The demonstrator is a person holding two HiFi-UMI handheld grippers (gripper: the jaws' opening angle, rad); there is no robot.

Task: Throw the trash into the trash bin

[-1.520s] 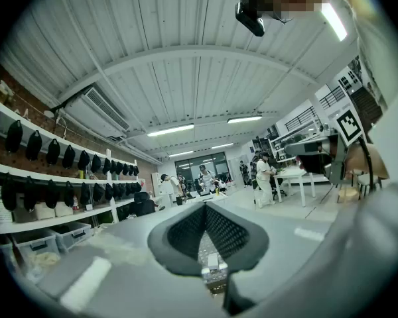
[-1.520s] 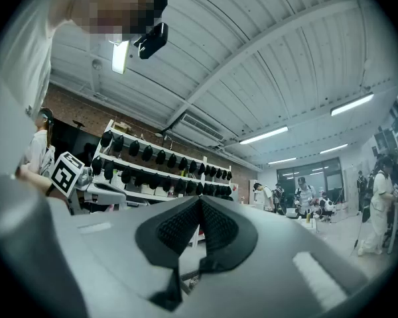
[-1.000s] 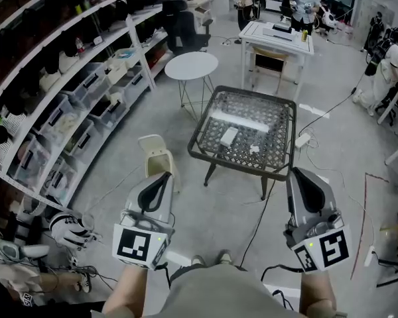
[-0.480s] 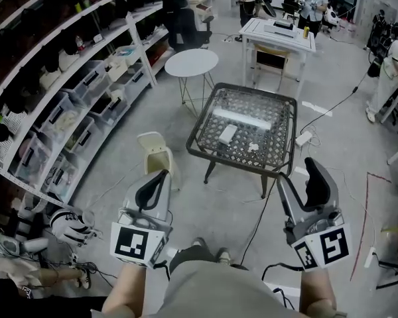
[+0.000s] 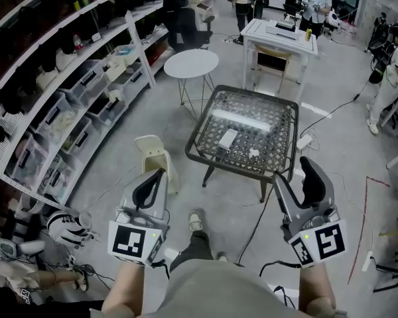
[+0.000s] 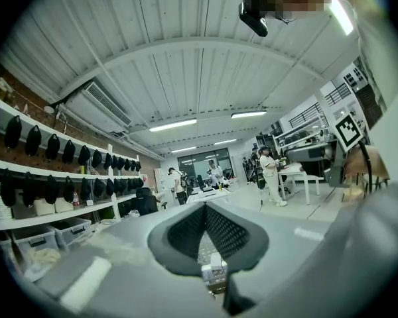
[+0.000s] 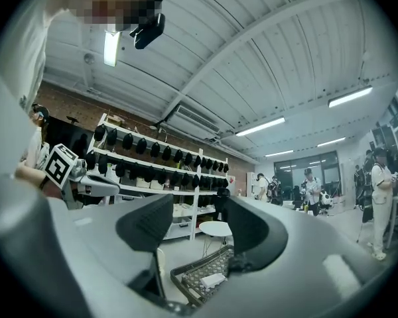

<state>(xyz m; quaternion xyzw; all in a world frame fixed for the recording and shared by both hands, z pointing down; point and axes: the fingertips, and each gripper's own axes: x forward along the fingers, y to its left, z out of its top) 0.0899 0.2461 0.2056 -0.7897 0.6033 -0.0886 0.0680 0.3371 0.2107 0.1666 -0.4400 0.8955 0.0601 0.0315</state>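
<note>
white trash [image 5: 228, 137] lies on the woven worktop [image 5: 233, 167], with a smaller scrap [image 5: 254, 151] near it. the cream trash bin [image 5: 154, 156] stands on the floor left of the worktop; its contents cannot be told. the left gripper [image 5: 158, 175] has its fingers together and empty. the right gripper [image 5: 293, 171] has just been opening its fingers wide, with nothing between them.

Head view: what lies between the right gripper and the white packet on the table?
A small white scrap on the table, past its near rim; head view.

A dark woven-mesh table [image 5: 200, 124] under a glossy top (light glares off it); at its eleven o'clock, a matt white round table [image 5: 192, 64]; our right gripper [image 5: 293, 171] looks matt grey plastic.
</note>
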